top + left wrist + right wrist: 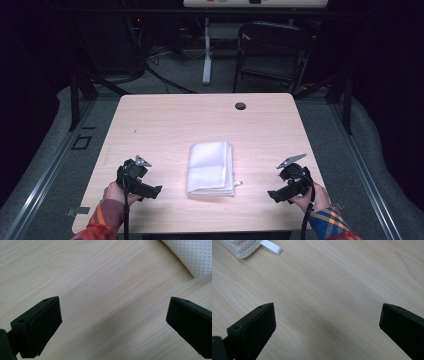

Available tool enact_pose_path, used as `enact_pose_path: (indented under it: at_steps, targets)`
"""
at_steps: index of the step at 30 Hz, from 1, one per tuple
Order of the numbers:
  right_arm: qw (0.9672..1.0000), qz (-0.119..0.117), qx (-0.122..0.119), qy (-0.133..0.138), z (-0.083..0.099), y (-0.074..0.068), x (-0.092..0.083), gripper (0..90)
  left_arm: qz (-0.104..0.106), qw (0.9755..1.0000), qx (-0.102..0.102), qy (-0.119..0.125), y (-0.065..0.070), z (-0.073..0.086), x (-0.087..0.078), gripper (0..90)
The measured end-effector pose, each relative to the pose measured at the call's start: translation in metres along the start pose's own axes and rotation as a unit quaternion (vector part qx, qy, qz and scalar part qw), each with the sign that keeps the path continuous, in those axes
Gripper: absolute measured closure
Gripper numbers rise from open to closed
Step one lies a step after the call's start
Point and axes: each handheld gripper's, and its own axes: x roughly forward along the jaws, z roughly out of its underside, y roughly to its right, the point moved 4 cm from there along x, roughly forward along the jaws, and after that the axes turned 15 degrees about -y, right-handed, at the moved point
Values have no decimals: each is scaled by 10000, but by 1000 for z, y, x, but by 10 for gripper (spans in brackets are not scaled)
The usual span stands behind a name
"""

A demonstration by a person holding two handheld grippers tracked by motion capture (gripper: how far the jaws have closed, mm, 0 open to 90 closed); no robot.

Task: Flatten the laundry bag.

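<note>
A folded white towel (211, 168) lies near the front middle of the light wooden table (200, 120), with a small white tag sticking out at its front right corner. My left gripper (150, 192) rests low over the table to the towel's left, jaws wide open and empty; a waffle-textured towel corner (192, 255) shows in the left gripper view, beyond the left gripper (113, 325). To the towel's right my right gripper (274, 196) is likewise open and empty. In the right gripper view the towel's corner (239, 248) and its tag (272, 247) lie ahead of the right gripper (327, 327).
A small dark round hole (240, 105) sits near the table's far edge. Beyond the table stand a dark folding chair (272, 50) and a white desk leg (206, 50) on grey floor. Black frame posts (75, 95) flank the table.
</note>
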Motion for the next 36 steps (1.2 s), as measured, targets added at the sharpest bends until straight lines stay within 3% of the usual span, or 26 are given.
enact_pose_path:
  at_steps: [1,3,4,6,11,14,22,28,29,34,36]
  targets:
    - [9999,-112,7,-45,0,-2,1,5,118,9999,-2,30,-1,-1,1,0]
    - [10000,-67,-23,-70,0,-1,2,5,137,9999,20,48,-1,-1,2,0]
    - [9999,-162,-42,-27,-1,-2,3,8,178,9998,12,64,-1,-1,1,1]
    - [9999,-99,-38,-41,-2,-2,2,8,161,9998,38,101,-2,-2,0,1]
    - [9994,-336,-67,-76,-5,-6,5,8,195,9996,54,174,3,-7,-6,0]
    - [9996,-212,-117,-116,-5,-5,5,8,257,9994,137,183,8,-11,-7,0]
    - [9992,-380,-87,-84,-12,-9,7,10,306,9984,415,246,21,-24,-10,0]
    - [9992,-353,-181,-79,-16,-10,6,12,390,9969,605,330,30,-34,-12,0]
    - [9992,-273,-226,-177,-17,-8,7,12,379,9967,635,346,31,-36,-13,0]
    - [9989,-409,-181,-106,-19,-11,8,12,384,9955,736,447,38,-45,-15,0]
    - [9990,-338,-225,-188,-19,-9,7,12,403,9950,785,470,42,-48,-15,0]
